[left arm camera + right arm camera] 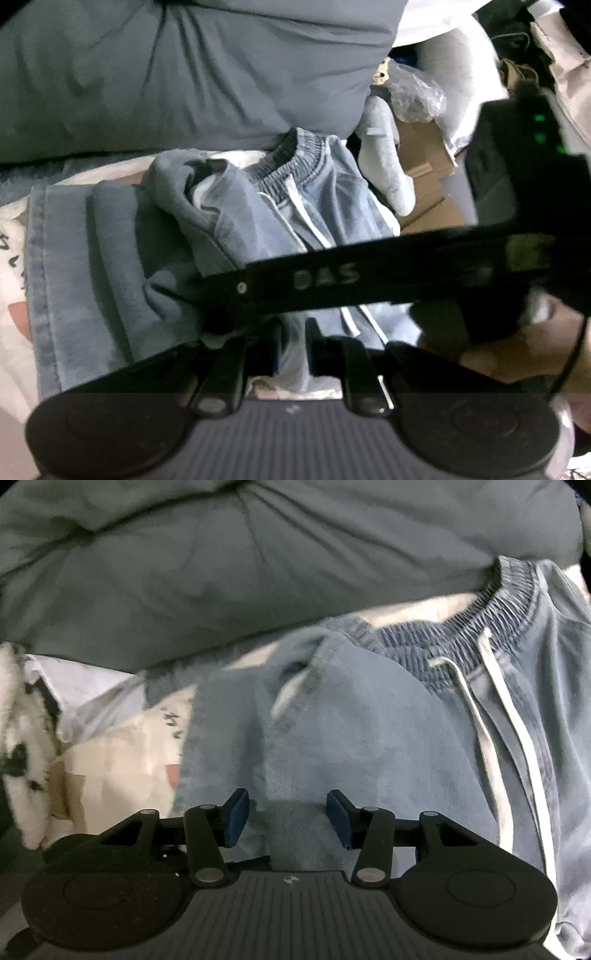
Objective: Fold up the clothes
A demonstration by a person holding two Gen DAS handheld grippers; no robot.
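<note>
Item: blue sweatpants [369, 720], lying bunched and partly doubled over on a bed, just below a grey pillow [221, 572]. The elastic waistband [461, 635] is turned toward the pillow, with a white drawstring [513, 746] trailing down the front; a hemmed leg [66, 266] is laid flat at the left.

Handling: judged soft, light and limp, thick enough to hold a crease; best taken at the waistband or the hem.

Left gripper [291, 343]: drawn close about a fold of the blue cloth, apparently gripping it, though partly hidden by a black bar.

Right gripper [286, 816]: spread wide over the cloth, nothing held.

Surface: pale printed bedding [122, 760], soft and yielding.

Room: cluttered; a cardboard box [424, 177] and crumpled plastic [413, 96] are seen beside the bed.
</note>
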